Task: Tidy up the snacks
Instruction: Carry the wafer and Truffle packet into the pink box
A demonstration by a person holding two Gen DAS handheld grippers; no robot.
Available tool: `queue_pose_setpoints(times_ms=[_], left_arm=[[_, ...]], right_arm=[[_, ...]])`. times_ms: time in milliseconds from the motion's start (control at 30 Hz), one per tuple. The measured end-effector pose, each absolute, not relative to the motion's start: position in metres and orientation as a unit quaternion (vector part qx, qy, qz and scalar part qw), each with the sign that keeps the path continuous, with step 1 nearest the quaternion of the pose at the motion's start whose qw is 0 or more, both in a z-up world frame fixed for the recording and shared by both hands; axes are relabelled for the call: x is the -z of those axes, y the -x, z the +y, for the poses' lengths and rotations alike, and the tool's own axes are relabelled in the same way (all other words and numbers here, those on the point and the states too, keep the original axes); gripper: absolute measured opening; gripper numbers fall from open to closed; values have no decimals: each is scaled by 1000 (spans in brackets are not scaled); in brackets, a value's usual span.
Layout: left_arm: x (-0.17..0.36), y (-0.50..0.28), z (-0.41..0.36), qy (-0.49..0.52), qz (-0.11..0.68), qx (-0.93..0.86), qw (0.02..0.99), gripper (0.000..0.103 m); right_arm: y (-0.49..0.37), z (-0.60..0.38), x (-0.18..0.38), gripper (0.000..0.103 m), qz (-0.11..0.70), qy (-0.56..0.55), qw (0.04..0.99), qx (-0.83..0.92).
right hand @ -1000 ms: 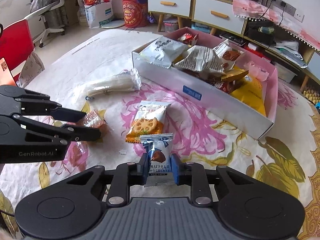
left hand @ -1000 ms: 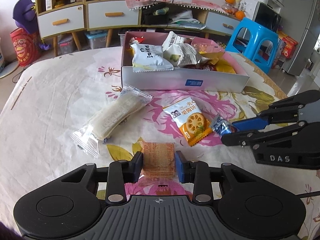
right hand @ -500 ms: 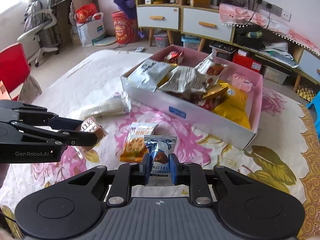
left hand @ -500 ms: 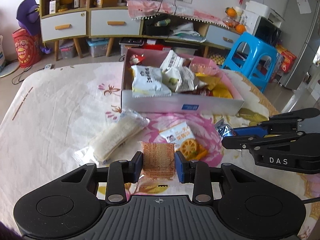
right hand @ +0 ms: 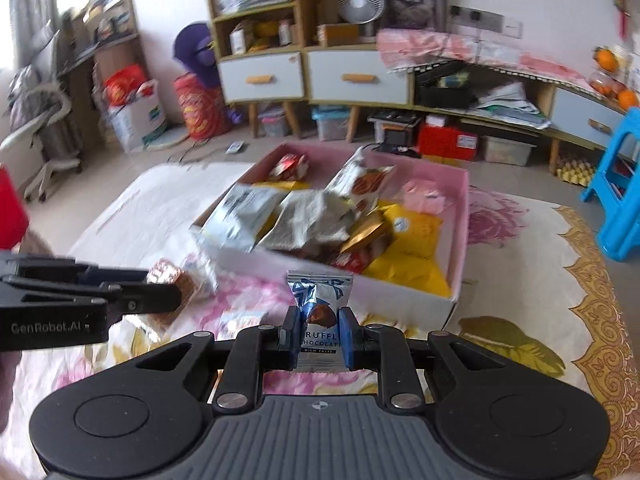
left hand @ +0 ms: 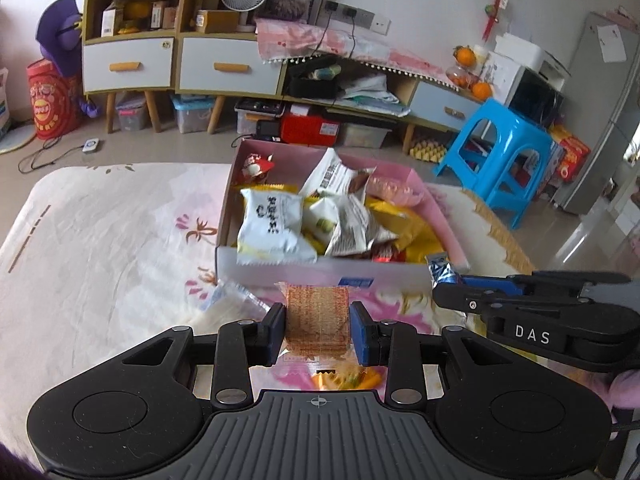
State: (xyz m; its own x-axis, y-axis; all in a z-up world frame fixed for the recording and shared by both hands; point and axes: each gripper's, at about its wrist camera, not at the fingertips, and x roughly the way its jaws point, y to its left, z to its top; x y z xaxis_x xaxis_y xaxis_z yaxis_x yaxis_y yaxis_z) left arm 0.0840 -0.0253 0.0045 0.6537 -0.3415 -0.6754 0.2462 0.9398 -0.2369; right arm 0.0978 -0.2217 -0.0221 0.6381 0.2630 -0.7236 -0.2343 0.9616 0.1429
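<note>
- The left gripper (left hand: 318, 326) is clamped on a square orange wafer packet (left hand: 317, 316); both blue pads press its side edges, and the packet hangs clear of the tablecloth (left hand: 100, 248).
- The right gripper (right hand: 318, 334) is clamped on a blue truffle chocolate packet (right hand: 319, 310), pinched across its lower half, with the crimped top seal standing free above the pads.
- Both packets sit just short of the near wall of the pink snack box (left hand: 304, 270), which stands toward the far edge of the tablecloth and already holds a loose pile of bags.
- Handling, wafer packet: judged light and flat, with a brittle filling. Hold by the side edges as now; heavier pressure is likely to crack the contents.
- Handling, chocolate packet: judged light, with slick foil film around a small firm core. Grip across the body where the sweet lies; the empty seal would probably slip or crumple.
- Two more snacks lie on the tablecloth near the box's front wall: a long white pack in clear film (left hand: 228, 308) and a biscuit packet (right hand: 240, 320), partly hidden behind the grippers.
- Step judged in hand: carry both packets over the near wall and release them inside. The pile is uneven, so a packet dropped on its slope may slide.
</note>
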Motion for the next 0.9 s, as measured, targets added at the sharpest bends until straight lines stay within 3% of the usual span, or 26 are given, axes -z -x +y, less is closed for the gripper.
queue_pose_setpoints(times_ms=[533,900], left_arm=[[-3,-152,-14,147,377,106,909,31],[4,-215,-39,122,367,128,913,32]], right_arm=[[-138,-246,23,10,357,-128,923,-63],[-163,-260,39,11,362,-205,907,-65]])
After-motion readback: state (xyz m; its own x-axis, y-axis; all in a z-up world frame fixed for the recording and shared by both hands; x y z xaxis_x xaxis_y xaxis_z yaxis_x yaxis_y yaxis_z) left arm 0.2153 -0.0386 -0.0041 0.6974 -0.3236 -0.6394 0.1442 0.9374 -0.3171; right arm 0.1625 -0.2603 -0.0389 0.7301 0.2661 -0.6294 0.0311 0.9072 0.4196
